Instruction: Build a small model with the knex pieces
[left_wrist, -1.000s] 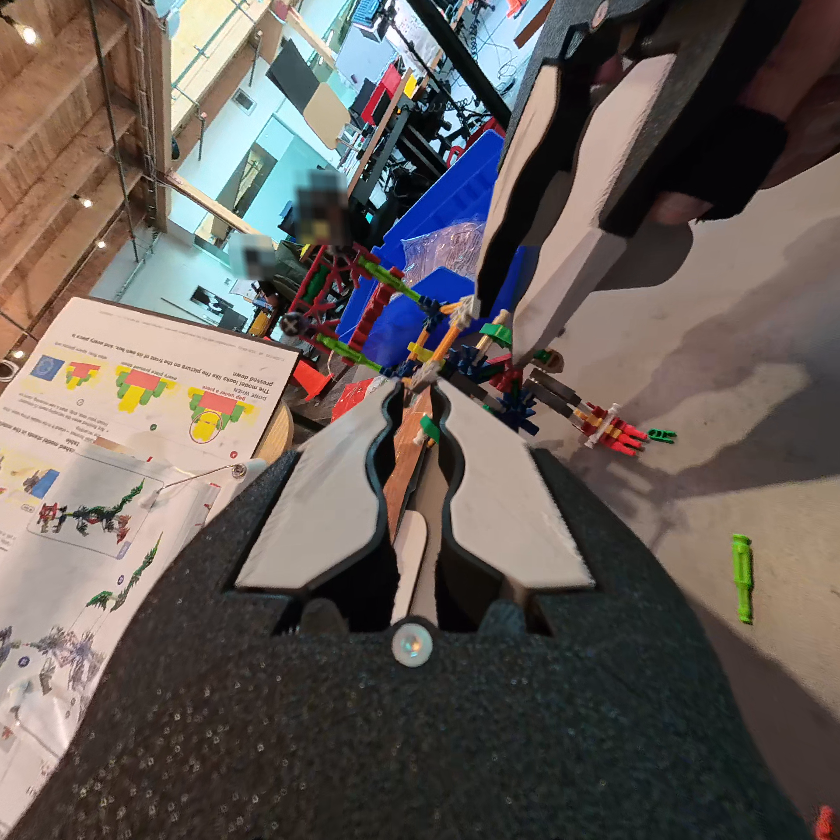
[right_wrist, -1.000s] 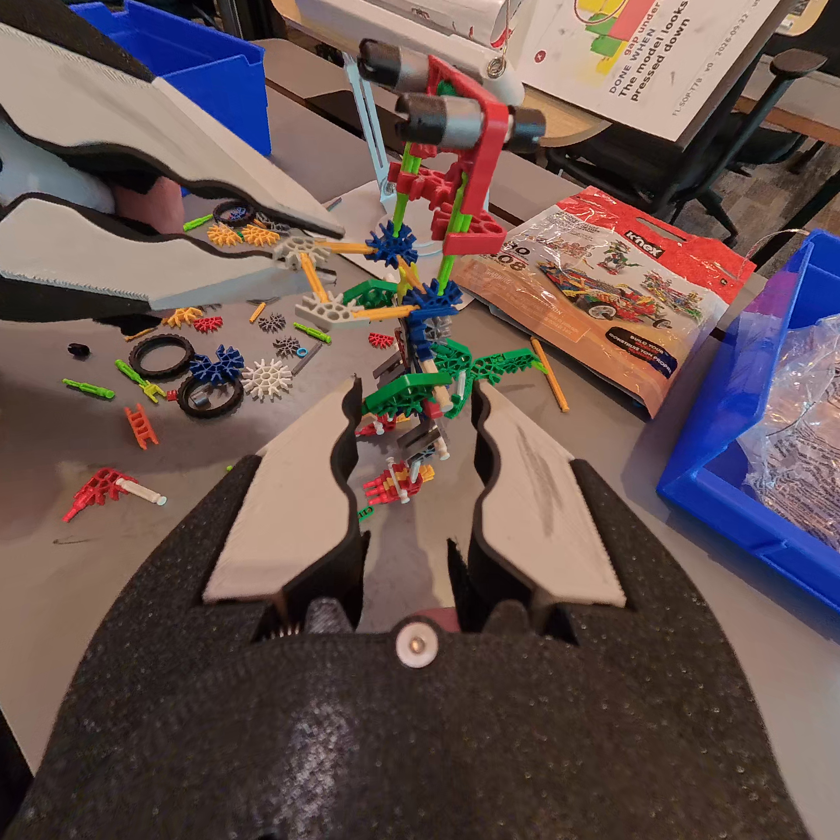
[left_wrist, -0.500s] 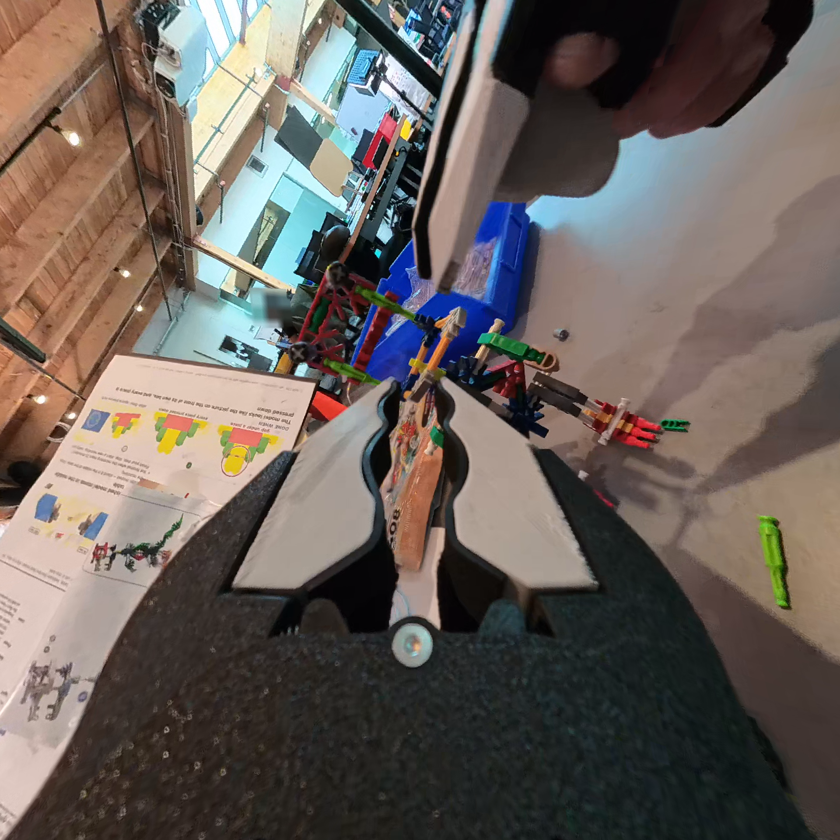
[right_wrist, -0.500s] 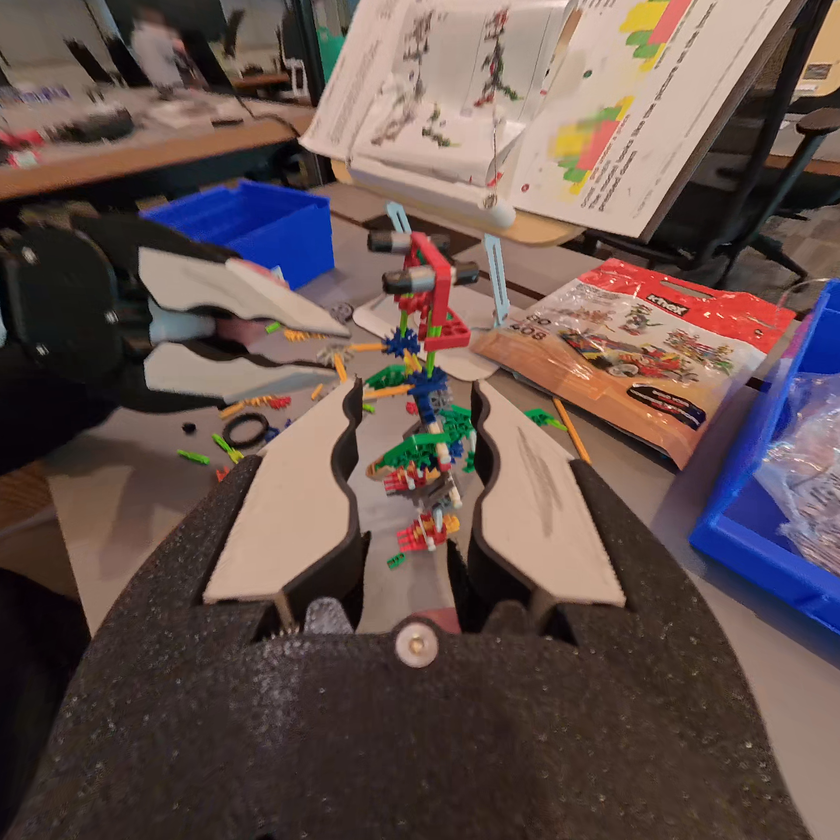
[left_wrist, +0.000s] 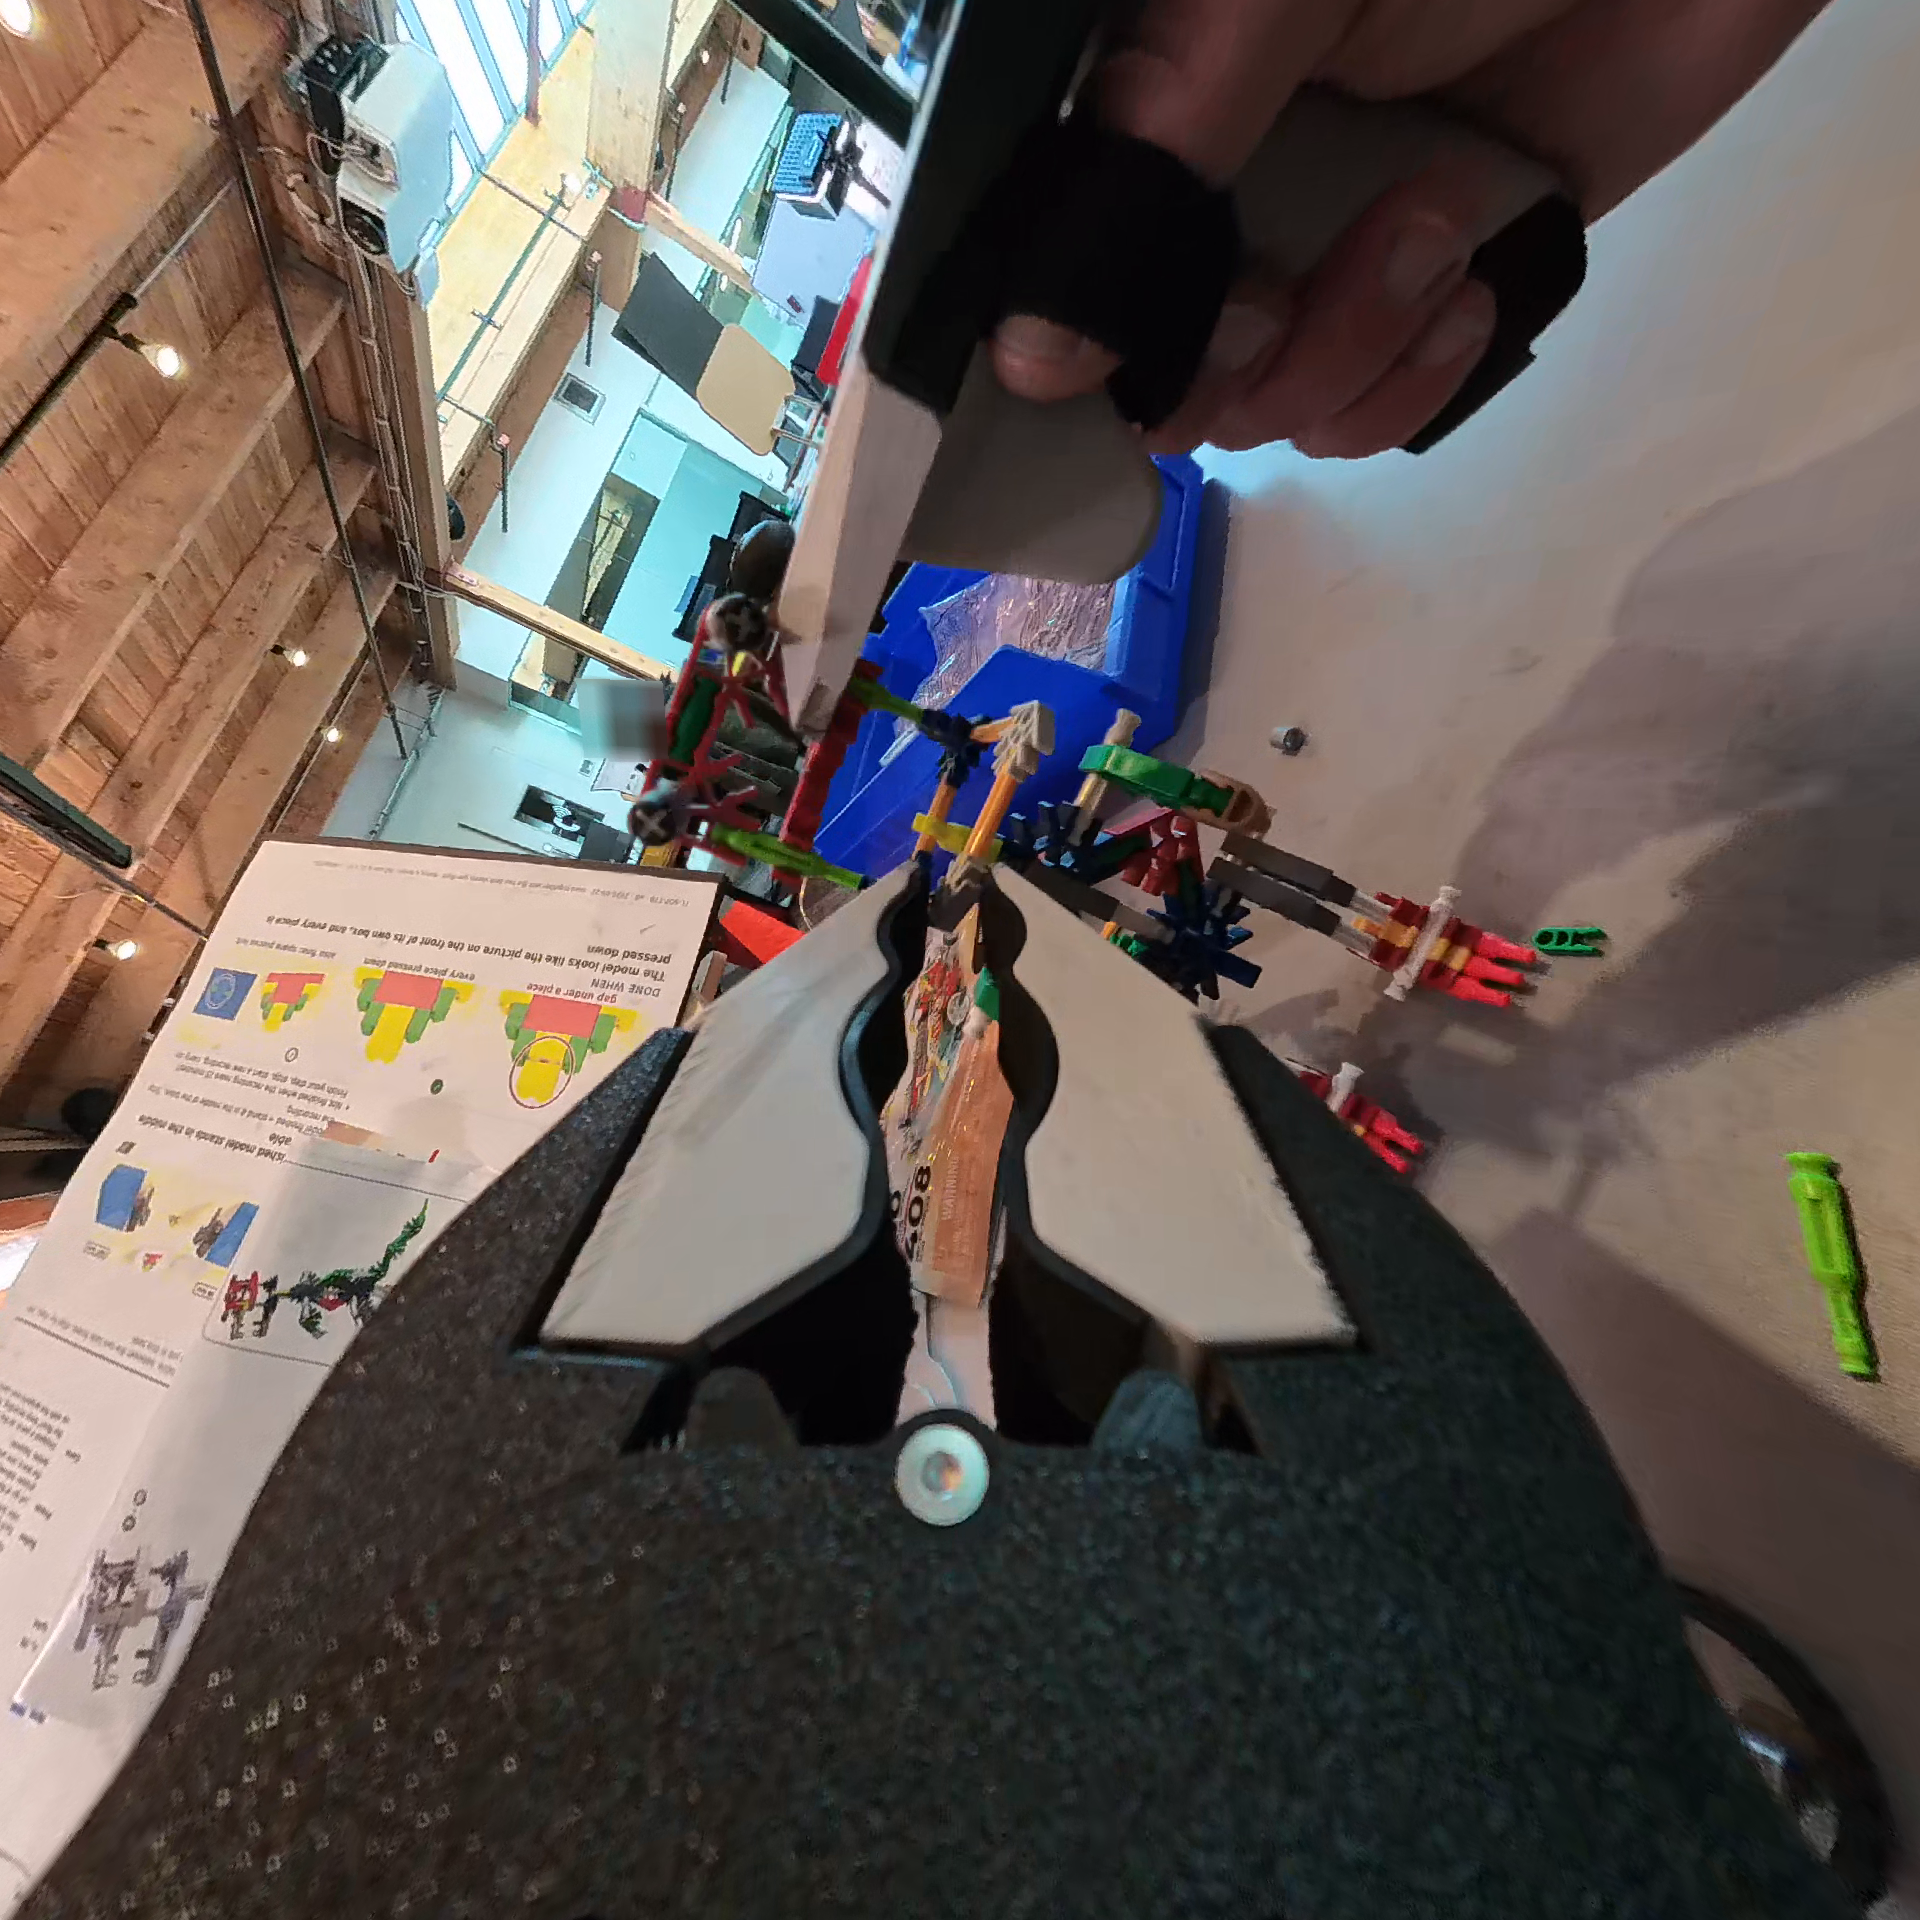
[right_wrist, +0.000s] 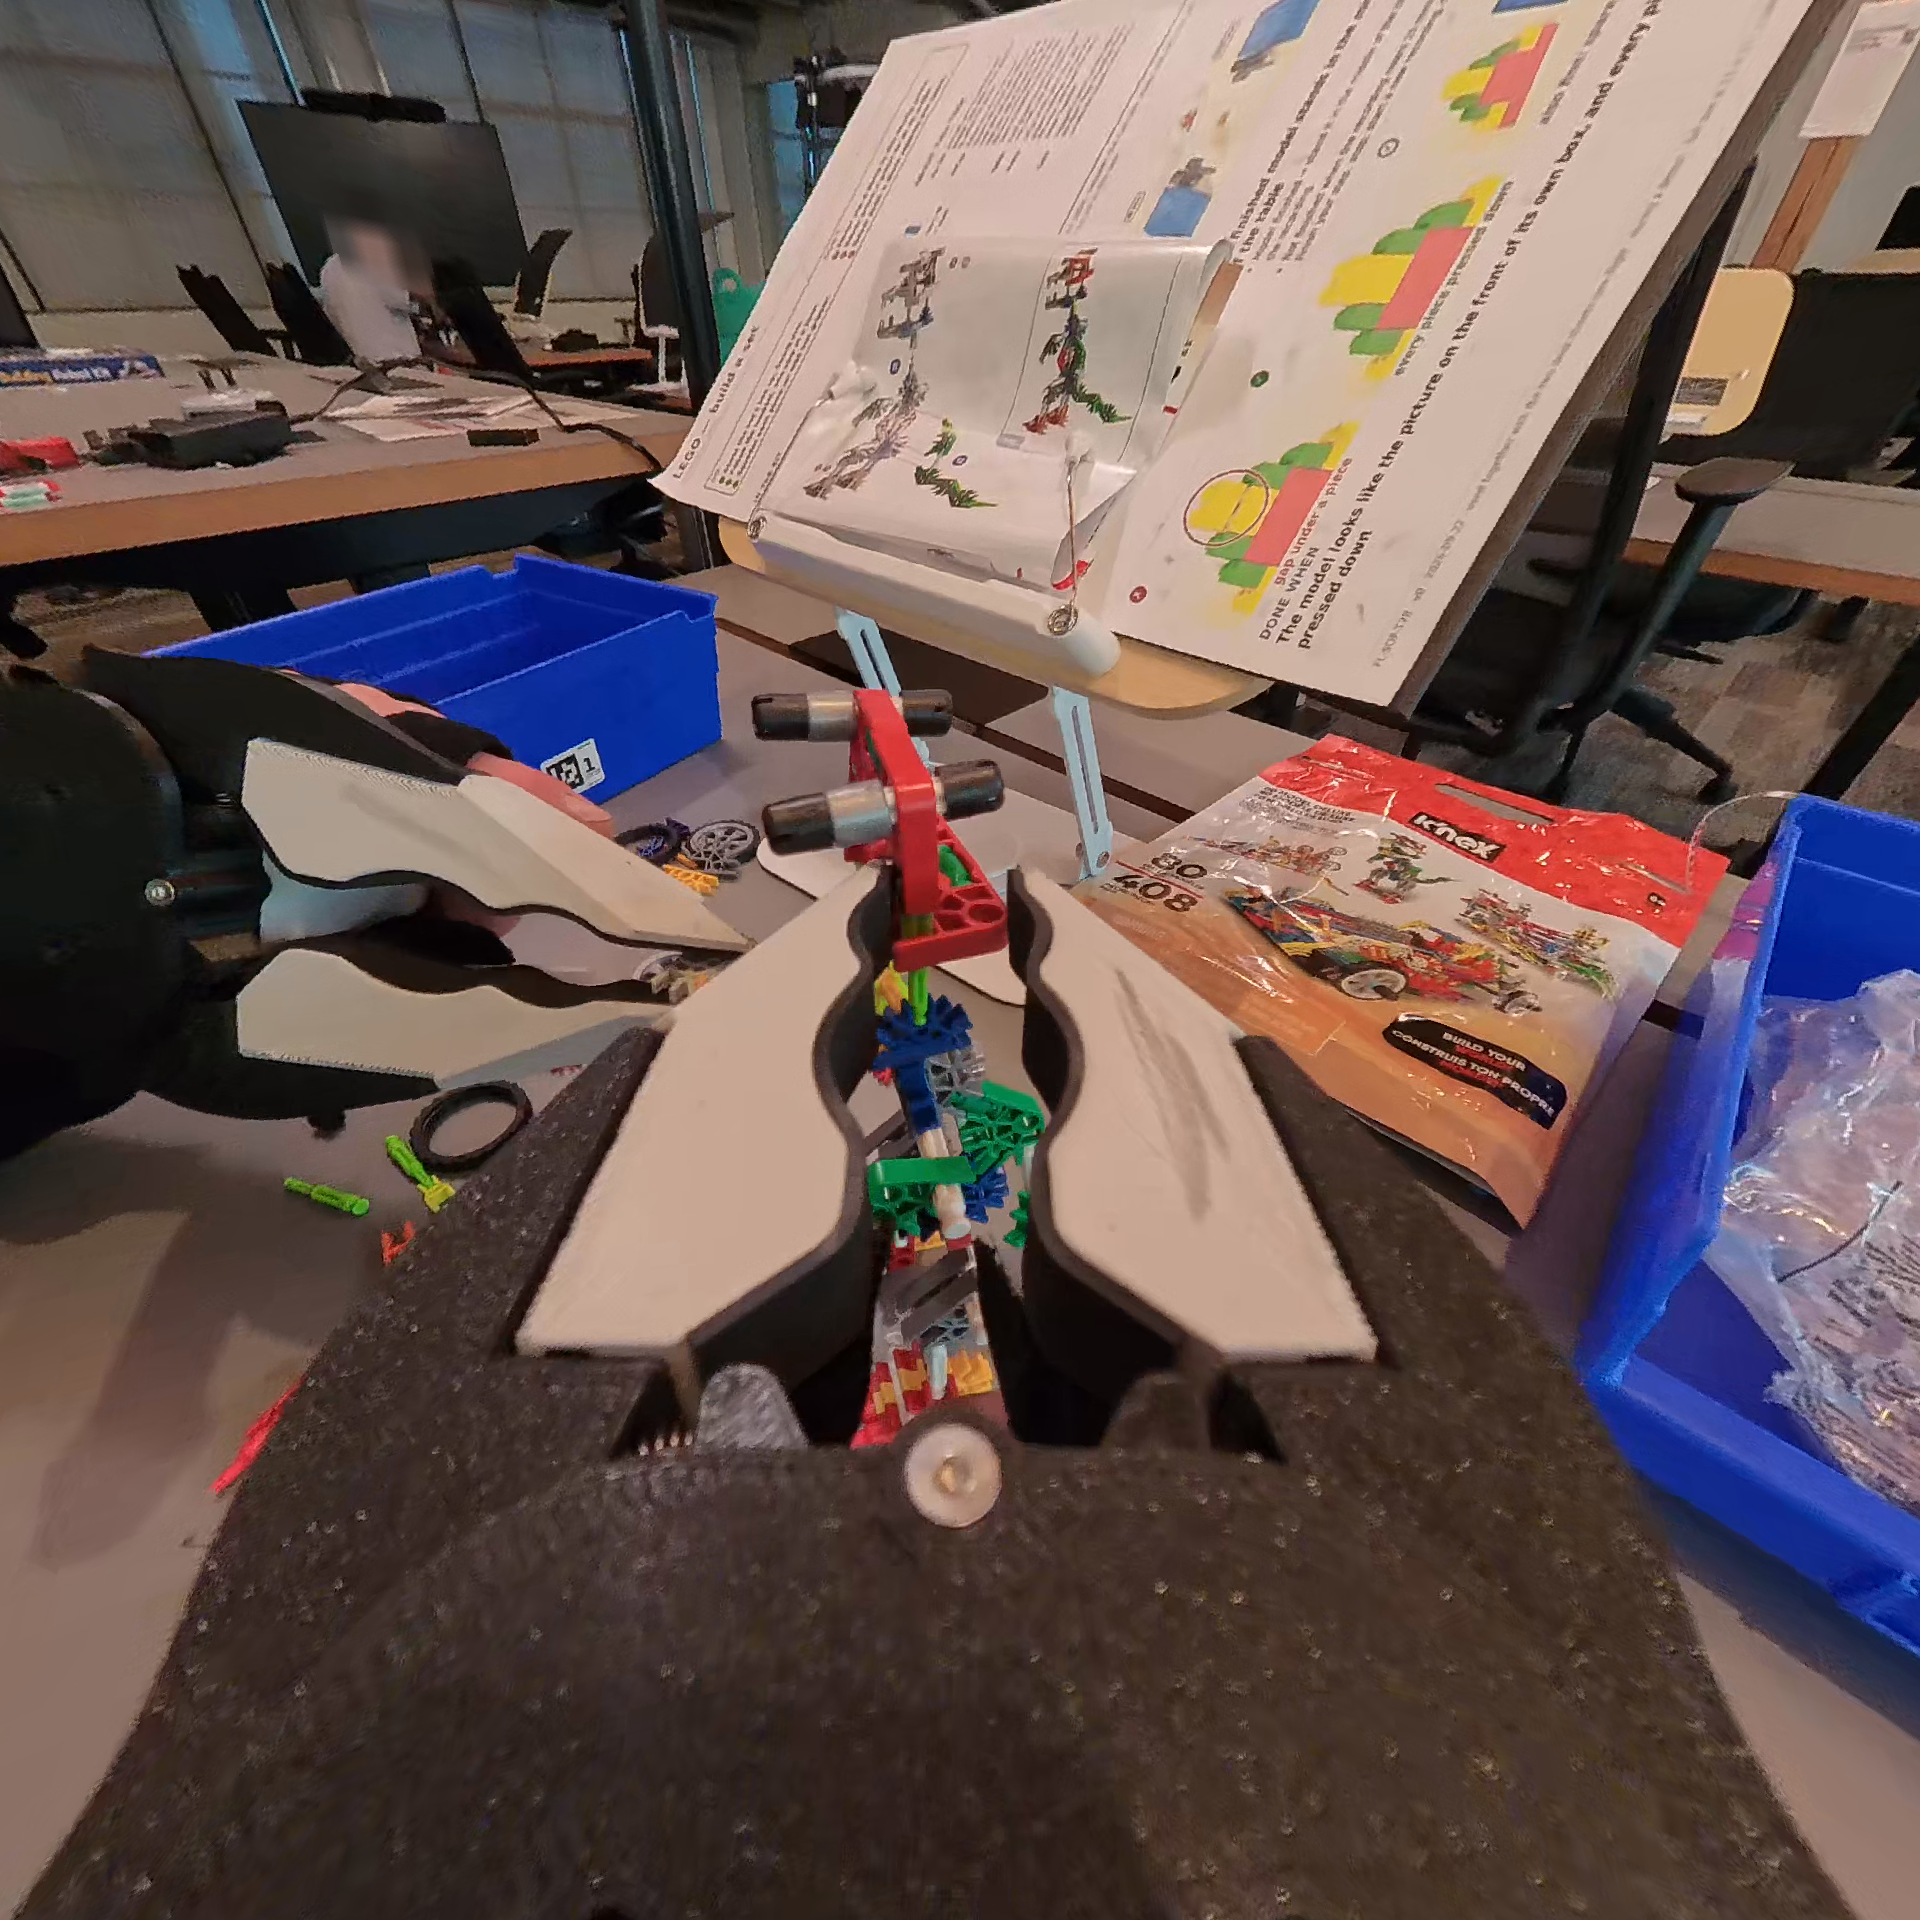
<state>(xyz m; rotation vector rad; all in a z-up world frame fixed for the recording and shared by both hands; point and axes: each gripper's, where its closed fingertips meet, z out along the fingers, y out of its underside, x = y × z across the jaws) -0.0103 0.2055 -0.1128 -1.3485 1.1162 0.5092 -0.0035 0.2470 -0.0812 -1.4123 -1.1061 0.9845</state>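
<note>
The tall multicoloured rod-and-connector model (right_wrist: 925, 997) now stands between the right gripper (right_wrist: 940, 894)'s spread fingers, which have closed in around it. At its left, the left gripper (right_wrist: 717, 961) keeps pinching a yellow rod end on the grey tabletop (right_wrist: 125, 1351).

One model (right_wrist: 925, 1049) between the right jaws; two blue bins (right_wrist: 499, 649), one left of them, one right (right_wrist: 1704, 1340); one red bag (right_wrist: 1382, 966) right; one black tyre (right_wrist: 468, 1124) and two green rods (right_wrist: 327, 1197) left; one stand (right_wrist: 1195, 343) beyond
</note>
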